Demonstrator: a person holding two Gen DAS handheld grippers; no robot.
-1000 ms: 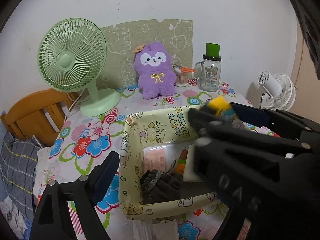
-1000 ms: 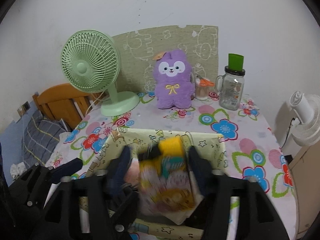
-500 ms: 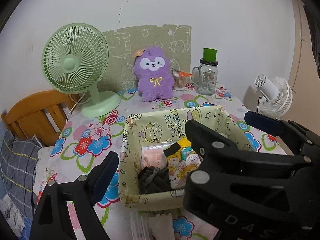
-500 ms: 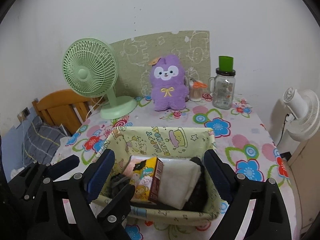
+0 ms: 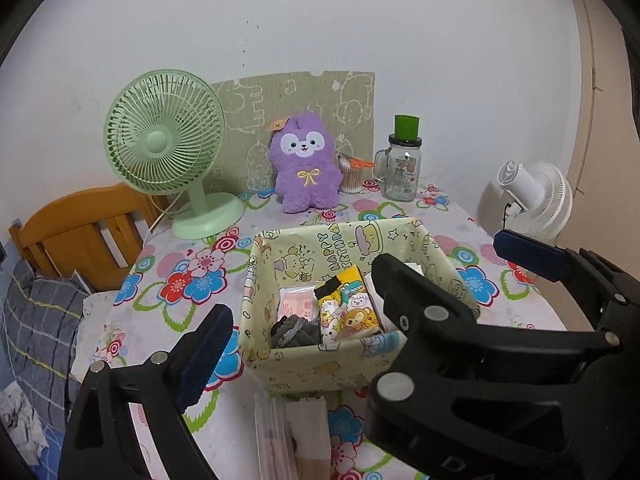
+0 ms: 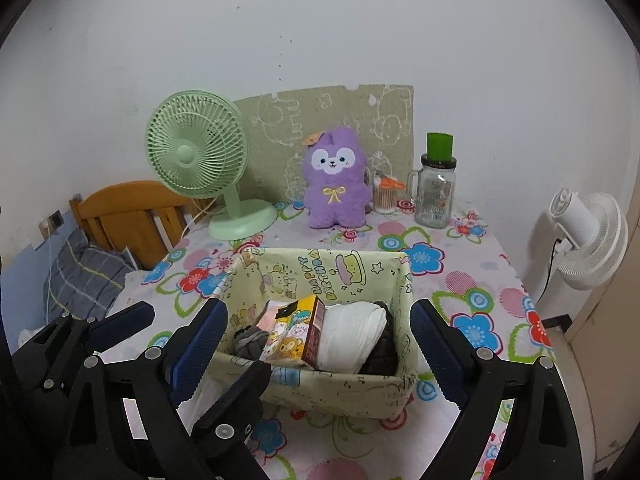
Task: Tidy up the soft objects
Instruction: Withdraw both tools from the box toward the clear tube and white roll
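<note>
A pale yellow fabric basket (image 6: 344, 270) (image 5: 304, 364) stands mid-table. In it lie a yellow cartoon-print packet (image 6: 294, 330) (image 5: 348, 308), a white cloth bundle (image 6: 352, 332), a grey sock (image 6: 250, 342) (image 5: 294, 330), a pink packet (image 5: 298, 302) and something dark at the right. My right gripper (image 6: 316, 348) is open and empty, its fingers either side of the basket, pulled back from it. My left gripper (image 5: 364, 304) is open and empty at the basket's near left. A purple plush (image 6: 334, 180) (image 5: 306, 168) stands at the back.
A green fan (image 6: 200, 168) stands back left. A glass jar with a green lid (image 6: 436, 184) and a cup of cotton swabs (image 6: 386, 196) stand back right. A white fan (image 6: 588, 236) is off the right edge, a wooden chair (image 6: 128, 216) off the left. Clear packets (image 5: 288, 436) lie before the basket.
My right gripper let go of the yellow cartoon packet into the basket, opened, and drew back. Both cameras have pulled away from the basket.
</note>
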